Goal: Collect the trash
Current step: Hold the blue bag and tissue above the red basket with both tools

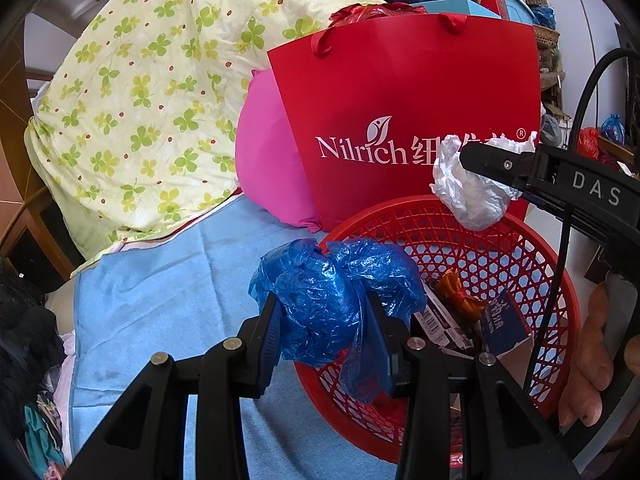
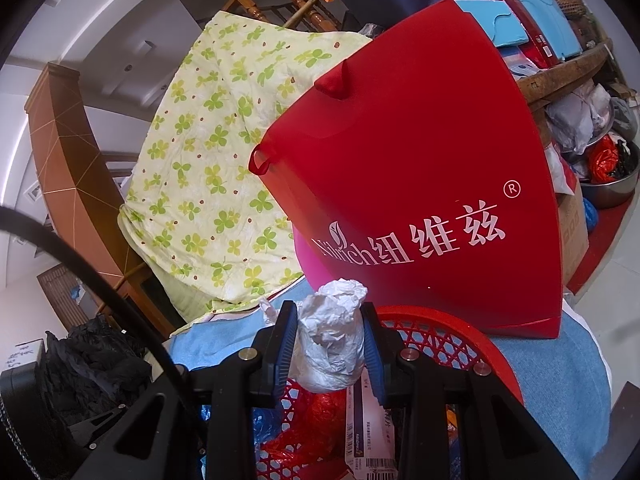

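Clover-printed cotton, one quilt (image 1: 152,120), is heaped behind one red paper bag (image 1: 400,100) and one red mesh basket (image 1: 552,280). Two wads of trash are held over the basket: one blue plastic wad (image 1: 324,300) is clamped in the left gripper (image 1: 322,332), one white plastic wad (image 2: 332,344) in the right gripper (image 2: 330,346). Several wrappers are seen inside the basket.

"Nilrich" is printed in white, beside a leaf emblem, on the glossy red paper gift bag (image 1: 400,92), followed by the Chinese characters "纽维兹" and an ® mark. "DAS" is lettered in white on the black right gripper body (image 1: 592,192). A barcode is carried by a white carton strip (image 2: 370,436); its small print is possibly a brand name, too blurred to be read.
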`<state>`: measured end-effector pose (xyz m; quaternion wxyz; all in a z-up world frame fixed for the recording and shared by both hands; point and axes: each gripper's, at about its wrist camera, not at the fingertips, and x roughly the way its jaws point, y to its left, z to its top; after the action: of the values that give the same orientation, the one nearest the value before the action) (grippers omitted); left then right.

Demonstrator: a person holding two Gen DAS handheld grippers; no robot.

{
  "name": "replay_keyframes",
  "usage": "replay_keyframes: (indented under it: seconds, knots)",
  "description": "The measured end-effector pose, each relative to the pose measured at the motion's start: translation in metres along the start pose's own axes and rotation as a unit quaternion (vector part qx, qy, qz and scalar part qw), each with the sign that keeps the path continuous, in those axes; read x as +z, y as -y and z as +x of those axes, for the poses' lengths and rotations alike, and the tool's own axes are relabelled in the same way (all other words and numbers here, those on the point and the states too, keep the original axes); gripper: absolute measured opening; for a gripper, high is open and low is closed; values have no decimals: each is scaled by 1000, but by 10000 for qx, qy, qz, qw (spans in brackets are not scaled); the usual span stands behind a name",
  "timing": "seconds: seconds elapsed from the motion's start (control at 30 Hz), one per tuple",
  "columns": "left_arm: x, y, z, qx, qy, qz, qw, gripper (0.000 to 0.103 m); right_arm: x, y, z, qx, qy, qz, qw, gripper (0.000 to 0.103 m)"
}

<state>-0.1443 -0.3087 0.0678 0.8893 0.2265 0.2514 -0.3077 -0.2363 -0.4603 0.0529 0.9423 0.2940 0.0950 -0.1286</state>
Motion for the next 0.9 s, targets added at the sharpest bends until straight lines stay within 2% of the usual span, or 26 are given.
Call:
replay_keyframes:
  seconds: [0.9]
  knots:
    - [-4, 2, 4, -22, -2, -18, 10000, 44, 2, 3, 2, 28, -33, 11, 10000, 35]
